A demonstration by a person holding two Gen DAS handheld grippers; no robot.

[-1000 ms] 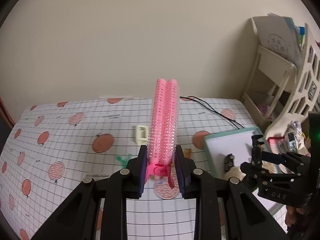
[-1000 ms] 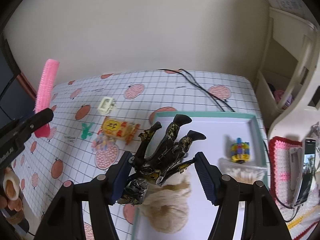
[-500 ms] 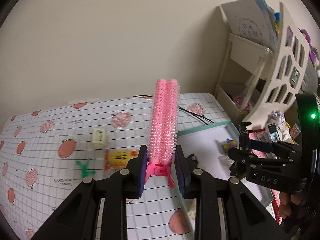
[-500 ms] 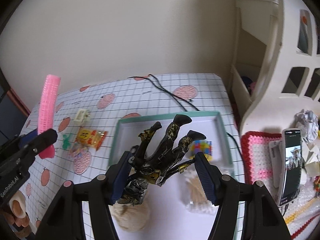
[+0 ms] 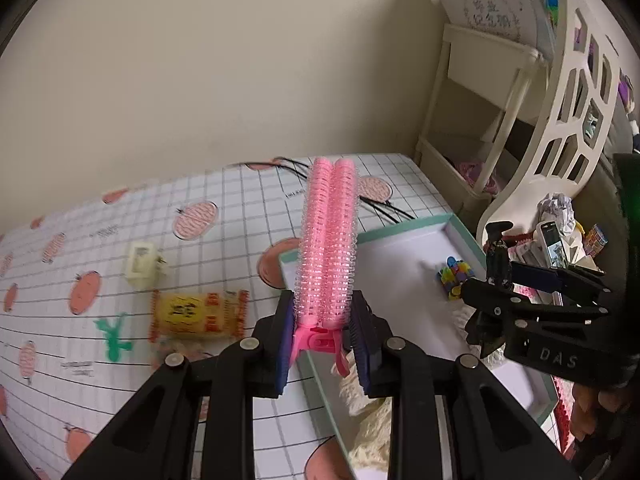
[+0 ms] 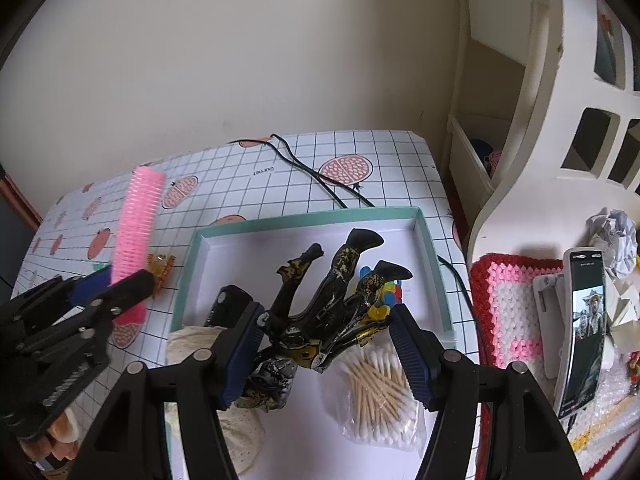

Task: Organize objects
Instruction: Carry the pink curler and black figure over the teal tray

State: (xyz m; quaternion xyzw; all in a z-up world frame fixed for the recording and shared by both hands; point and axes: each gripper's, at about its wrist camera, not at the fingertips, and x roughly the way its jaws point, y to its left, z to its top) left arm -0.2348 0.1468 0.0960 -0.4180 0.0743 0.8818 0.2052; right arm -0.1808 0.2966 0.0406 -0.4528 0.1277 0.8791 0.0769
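Observation:
My left gripper (image 5: 322, 332) is shut on the base of a pink double hair roller clip (image 5: 326, 240), which stands upright over the near left rim of a teal-edged white tray (image 5: 360, 236). My right gripper (image 6: 326, 348) is shut on a black and gold claw clip (image 6: 332, 300), held above the tray (image 6: 304, 218) floor. In the right wrist view the left gripper (image 6: 108, 284) with the pink clip (image 6: 136, 224) hangs just left of the tray. From the left wrist camera, the right gripper (image 5: 520, 292) hovers over the tray's right half.
Inside the tray lie a bag of cotton swabs (image 6: 380, 392), a cream lace cloth (image 6: 240, 428), a colourful small toy (image 5: 454, 276) and a small black item (image 6: 224, 304). A yellow snack packet (image 5: 196, 314), green figure (image 5: 114, 340) and cream clip (image 5: 140, 262) lie left of it. A white shelf (image 6: 540, 120) and phone (image 6: 584, 328) stand right.
Both grippers have moved right and lower, coming over the tray while keeping their clips. The snack packet and green figure have slid to the left in both views.

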